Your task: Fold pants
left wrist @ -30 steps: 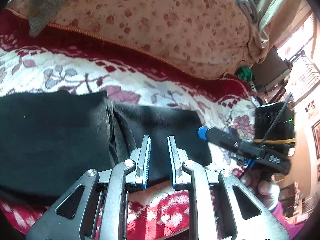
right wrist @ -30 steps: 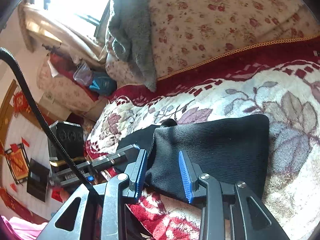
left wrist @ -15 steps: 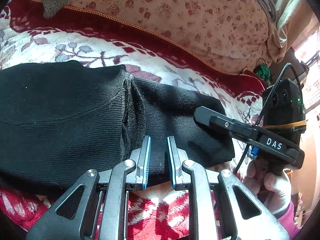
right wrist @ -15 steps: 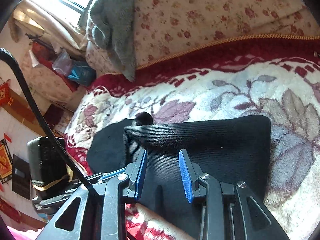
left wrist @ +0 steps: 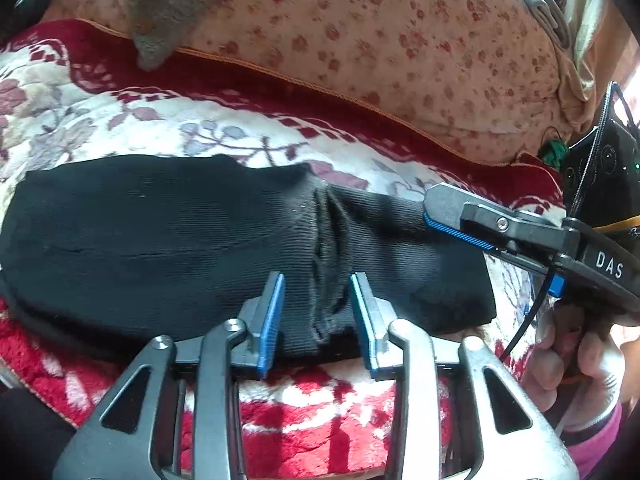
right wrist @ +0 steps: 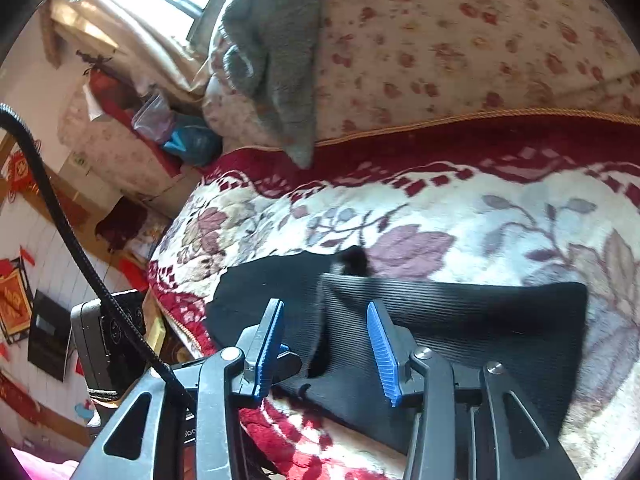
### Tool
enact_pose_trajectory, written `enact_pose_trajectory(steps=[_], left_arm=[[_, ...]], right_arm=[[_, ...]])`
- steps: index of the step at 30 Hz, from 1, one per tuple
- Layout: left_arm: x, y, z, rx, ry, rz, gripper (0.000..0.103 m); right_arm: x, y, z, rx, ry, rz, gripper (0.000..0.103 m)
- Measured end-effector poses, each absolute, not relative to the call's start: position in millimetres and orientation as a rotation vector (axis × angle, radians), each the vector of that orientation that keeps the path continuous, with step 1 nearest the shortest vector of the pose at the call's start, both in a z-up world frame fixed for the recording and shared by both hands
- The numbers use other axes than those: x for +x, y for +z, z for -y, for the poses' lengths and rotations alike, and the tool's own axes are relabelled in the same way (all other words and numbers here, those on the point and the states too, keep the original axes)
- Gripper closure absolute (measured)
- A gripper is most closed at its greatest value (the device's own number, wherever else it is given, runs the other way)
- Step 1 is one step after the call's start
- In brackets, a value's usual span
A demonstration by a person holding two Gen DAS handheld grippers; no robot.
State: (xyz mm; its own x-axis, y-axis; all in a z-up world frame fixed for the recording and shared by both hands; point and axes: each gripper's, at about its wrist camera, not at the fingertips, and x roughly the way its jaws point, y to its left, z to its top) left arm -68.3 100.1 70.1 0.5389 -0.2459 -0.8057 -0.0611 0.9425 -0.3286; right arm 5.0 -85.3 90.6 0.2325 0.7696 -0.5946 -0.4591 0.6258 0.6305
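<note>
One black pants [left wrist: 168, 240] bundle, lengthwise left-right

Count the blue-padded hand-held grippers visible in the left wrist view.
2. The left hand-held gripper fills the bottom centre, jaws opening over the near edge of the black knit pants. The right hand-held gripper enters from the right, over the pants' right end.

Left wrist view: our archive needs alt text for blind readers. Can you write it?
Black pants lie folded on a red and white floral blanket. The left gripper, jaws opening, straddles their near edge, and the right gripper reaches in over the right end.
</note>
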Motion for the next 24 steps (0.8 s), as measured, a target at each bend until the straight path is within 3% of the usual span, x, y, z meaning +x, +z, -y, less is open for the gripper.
enact_pose_trajectory(steps=[14, 18, 24], left_arm=[[-96, 71, -148, -0.397, 0.031, -0.990, 0.070], [-114, 68, -177, -0.464, 0.114, -0.980, 0.062], [-141, 63, -224, -0.566, 0.256, -0.946, 0.062]], right_arm=[[-2, 96, 39, 0.304, 0.955, -1.048, 0.057], [-2, 96, 13, 0.261, 1.005, -1.061, 0.055], [1, 90, -52, 0.150, 1.097, -1.108, 0.052]])
